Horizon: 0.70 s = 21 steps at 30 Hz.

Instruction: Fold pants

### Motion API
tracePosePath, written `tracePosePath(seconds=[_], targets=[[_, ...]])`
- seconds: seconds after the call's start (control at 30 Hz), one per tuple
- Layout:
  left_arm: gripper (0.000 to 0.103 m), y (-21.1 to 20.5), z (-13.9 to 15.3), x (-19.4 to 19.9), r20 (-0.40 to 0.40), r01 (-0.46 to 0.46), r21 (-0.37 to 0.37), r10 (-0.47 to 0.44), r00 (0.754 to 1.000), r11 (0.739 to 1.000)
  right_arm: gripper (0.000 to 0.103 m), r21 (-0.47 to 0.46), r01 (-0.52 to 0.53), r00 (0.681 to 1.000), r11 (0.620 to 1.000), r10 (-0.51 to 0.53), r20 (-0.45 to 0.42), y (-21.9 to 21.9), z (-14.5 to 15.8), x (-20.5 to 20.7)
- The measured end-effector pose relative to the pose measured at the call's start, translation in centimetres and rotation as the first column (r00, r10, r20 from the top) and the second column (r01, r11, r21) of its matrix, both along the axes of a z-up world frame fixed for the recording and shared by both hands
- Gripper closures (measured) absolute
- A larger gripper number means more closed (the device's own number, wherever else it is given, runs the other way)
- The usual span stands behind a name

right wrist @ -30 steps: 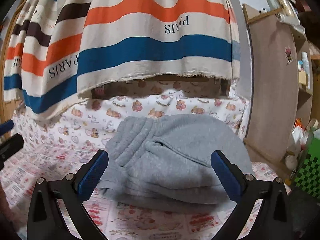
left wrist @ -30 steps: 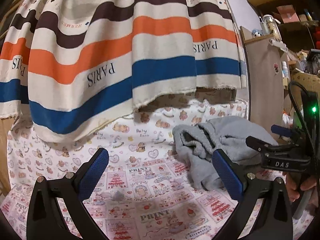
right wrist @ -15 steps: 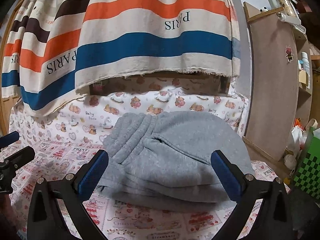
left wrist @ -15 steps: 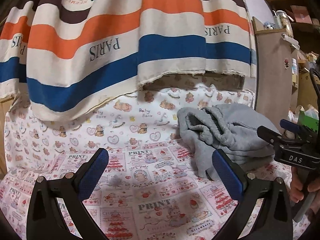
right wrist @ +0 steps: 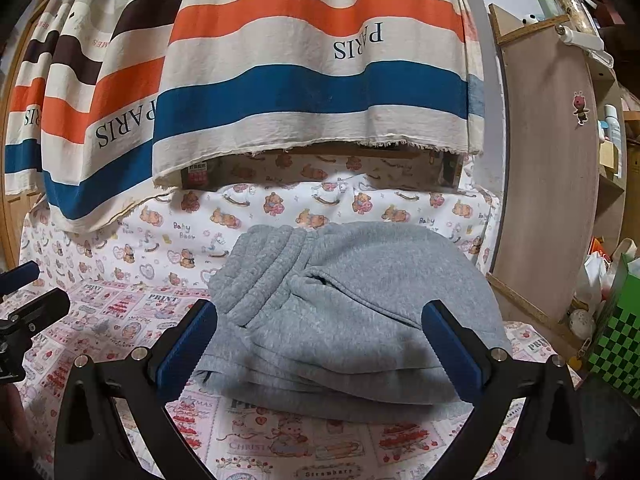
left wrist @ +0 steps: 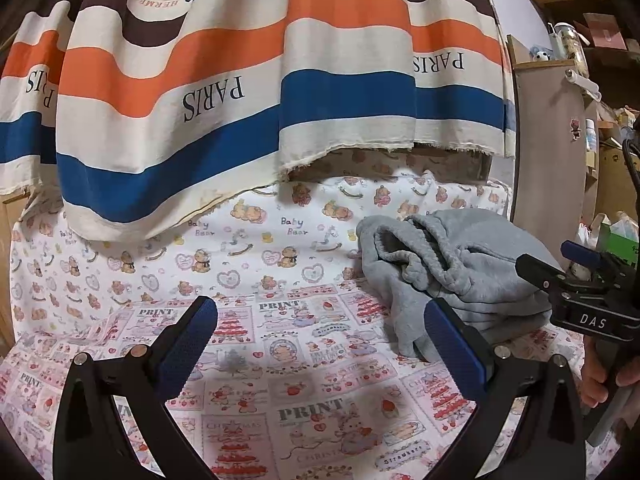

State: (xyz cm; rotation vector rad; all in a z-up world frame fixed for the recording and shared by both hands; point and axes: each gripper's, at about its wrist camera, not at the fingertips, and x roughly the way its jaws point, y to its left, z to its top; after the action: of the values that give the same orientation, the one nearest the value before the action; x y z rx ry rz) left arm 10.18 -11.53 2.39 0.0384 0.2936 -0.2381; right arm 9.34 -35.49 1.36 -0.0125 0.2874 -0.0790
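Grey fleece pants (right wrist: 344, 312) sit bundled on the printed sheet (left wrist: 280, 360) at two o'clock of the left gripper (left wrist: 320, 344), both it and the right gripper (right wrist: 320, 344) wide open and empty, so a shallow pinch could drag loose layers apart.

Lit evenly and warmly from overhead, moderately bright; no glare or blown highlights anywhere; soft shadow pooled on the printed sheet (left wrist: 304, 360) at 6 o'clock in the left wrist view, and under the grey pants (right wrist: 352, 312) at 6 o'clock in the right; strongly bowed at the rims, with black vignette in all corners; sharp centrally, slightly smeared toward 3 and 9 o'clock.
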Motion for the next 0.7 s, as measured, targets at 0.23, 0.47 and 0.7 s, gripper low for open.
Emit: tracePosePath(seconds=[0.23,0.47,0.7], targets=[[0.000,0.07,-0.01,0.06,0.000,-0.011,0.006,0.011,1.000,1.000,0.000,-0.001,-0.001,1.000,1.000,0.001,0.000,-0.01,-0.01,0.00],[0.000,0.21,-0.02,0.17,-0.001,-0.020,0.007,0.020,1.000,1.000,0.000,-0.001,0.000,1.000,1.000,0.000,0.000,0.00,-0.01,0.00],[0.000,0.24,-0.09,0.24,-0.005,-0.025,0.008,0.025,1.000,1.000,0.000,-0.001,0.001,1.000,1.000,-0.001,-0.001,0.02,0.01,-0.01]])
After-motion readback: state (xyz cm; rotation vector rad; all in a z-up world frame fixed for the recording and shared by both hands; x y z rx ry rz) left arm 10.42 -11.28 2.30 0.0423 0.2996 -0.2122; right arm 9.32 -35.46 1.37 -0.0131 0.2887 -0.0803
